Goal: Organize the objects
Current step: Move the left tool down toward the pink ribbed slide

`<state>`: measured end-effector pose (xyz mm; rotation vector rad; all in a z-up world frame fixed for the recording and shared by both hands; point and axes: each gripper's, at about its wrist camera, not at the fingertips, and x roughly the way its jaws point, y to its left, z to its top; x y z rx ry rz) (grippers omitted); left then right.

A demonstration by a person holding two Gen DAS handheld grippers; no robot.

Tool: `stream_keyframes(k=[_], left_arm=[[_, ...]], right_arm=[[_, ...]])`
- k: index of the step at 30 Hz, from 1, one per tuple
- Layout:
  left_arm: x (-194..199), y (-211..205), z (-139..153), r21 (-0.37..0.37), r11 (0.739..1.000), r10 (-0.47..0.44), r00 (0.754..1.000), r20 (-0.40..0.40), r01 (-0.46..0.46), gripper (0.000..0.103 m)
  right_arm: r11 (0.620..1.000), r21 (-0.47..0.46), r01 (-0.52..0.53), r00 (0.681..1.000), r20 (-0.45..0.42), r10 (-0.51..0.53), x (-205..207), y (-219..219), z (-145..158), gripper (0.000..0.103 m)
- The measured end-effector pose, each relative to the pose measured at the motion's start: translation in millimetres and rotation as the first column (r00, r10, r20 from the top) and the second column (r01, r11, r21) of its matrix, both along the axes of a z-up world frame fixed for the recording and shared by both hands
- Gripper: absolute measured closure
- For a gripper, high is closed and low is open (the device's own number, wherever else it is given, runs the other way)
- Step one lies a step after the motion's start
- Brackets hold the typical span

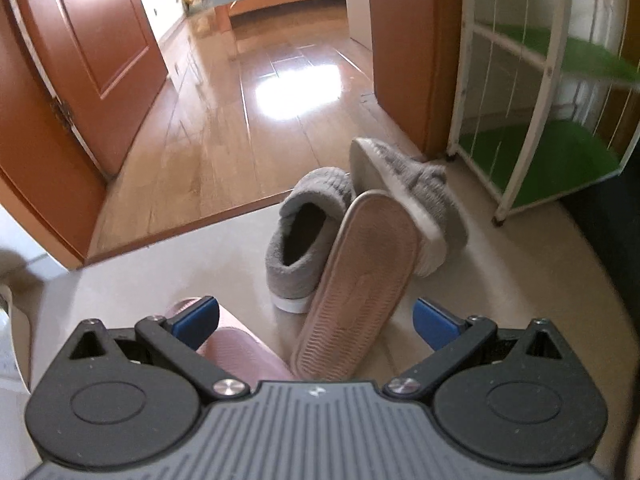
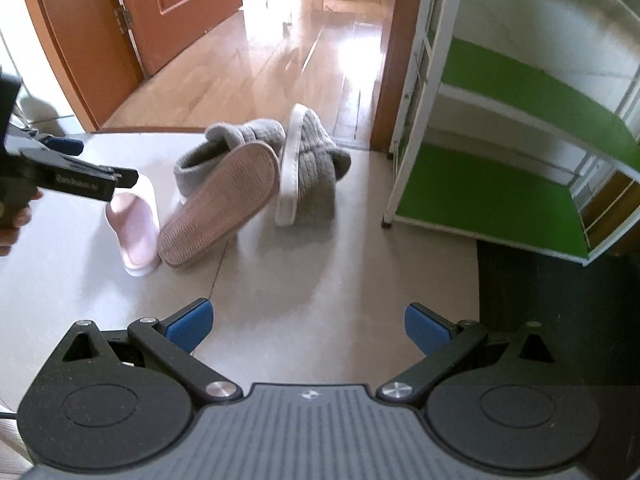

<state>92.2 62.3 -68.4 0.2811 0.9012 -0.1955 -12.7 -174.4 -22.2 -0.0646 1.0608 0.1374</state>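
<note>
Stock, as I read it: two fluffy grey slippers (image 2: 248,148) and two ribbed pink slides (image 2: 218,210) heaped on floor; green-lined white shoe rack (image 2: 500,196) apparently bare; left tool (image 1: 316,318) and right tool (image 2: 308,326) both released, nothing sorted.

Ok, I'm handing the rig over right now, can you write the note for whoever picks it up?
Left tool: open, empty, low over the upright pink ribbed slipper.
Right tool: open, empty, hanging above bare floor, further back.
Things: all four slippers lie in a heap on the pale floor tiles. The overturned pink slipper, sole up, leans on the upright grey fluffy slipper; the second grey slipper lies on its side.
Done: nothing placed; the white-framed rack with green shelves shows no shoes.
Left: probably pair the slippers and shelve them.
</note>
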Motion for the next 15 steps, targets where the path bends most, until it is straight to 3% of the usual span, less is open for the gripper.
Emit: stream_keyframes(k=[6,15], left_arm=[[-16.6,2.6,-54.3,-0.005,1.0,-0.018,0.999,0.035,0.018,0.001],[-31.7,32.6,-113.9,0.026,1.0,-0.007,1.0,-0.007,0.007,0.001]], right_arm=[[0.999,-0.052,0.01,1.0,-0.025,-0.011,-0.8,-0.5,-21.5,0.0],[0.994,-0.092,0.062,0.991,-0.114,-0.072,7.3,-2.6,-56.6,0.0]])
